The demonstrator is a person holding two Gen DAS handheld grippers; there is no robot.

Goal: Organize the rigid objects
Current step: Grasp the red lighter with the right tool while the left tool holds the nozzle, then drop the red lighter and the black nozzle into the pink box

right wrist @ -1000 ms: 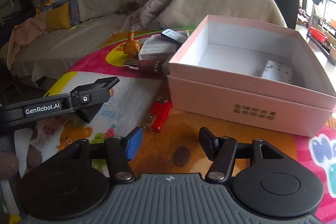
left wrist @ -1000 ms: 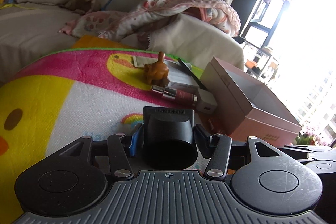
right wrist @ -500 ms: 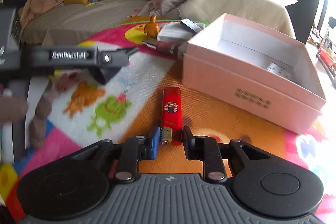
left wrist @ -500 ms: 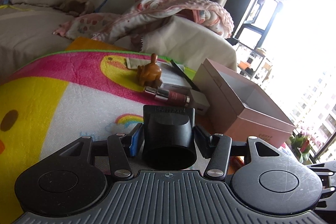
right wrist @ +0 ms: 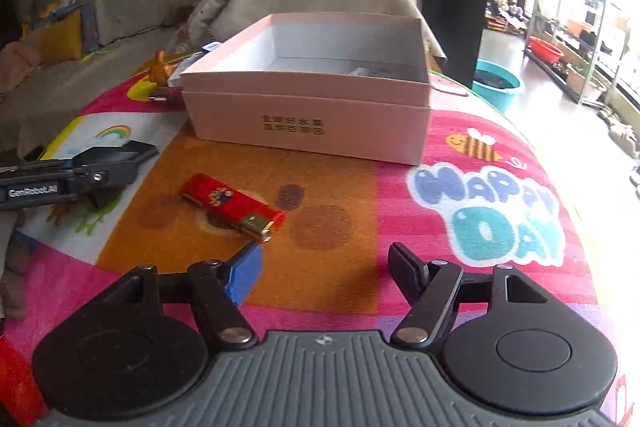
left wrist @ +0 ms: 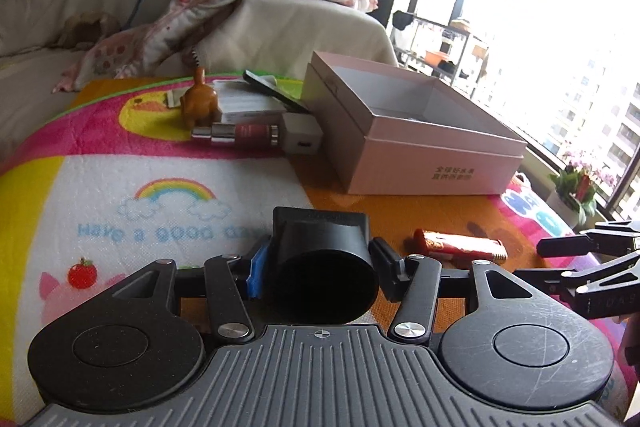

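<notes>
The left gripper (left wrist: 318, 265) clamps a black cap (left wrist: 324, 267). The right gripper (right wrist: 326, 269) is wide open, empty, with the lighter (right wrist: 232, 207) at 11 o'clock of it.

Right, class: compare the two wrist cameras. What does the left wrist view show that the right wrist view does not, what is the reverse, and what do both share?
Only the left wrist view shows the black cylinder gripped in the left tongs, the white charger and the potted plant.

Only the right wrist view shows the teal basin, the red basin and the open, empty right tongs.

Both show the pink box, the red lighter, the brown figurine and the colourful mat.
</notes>
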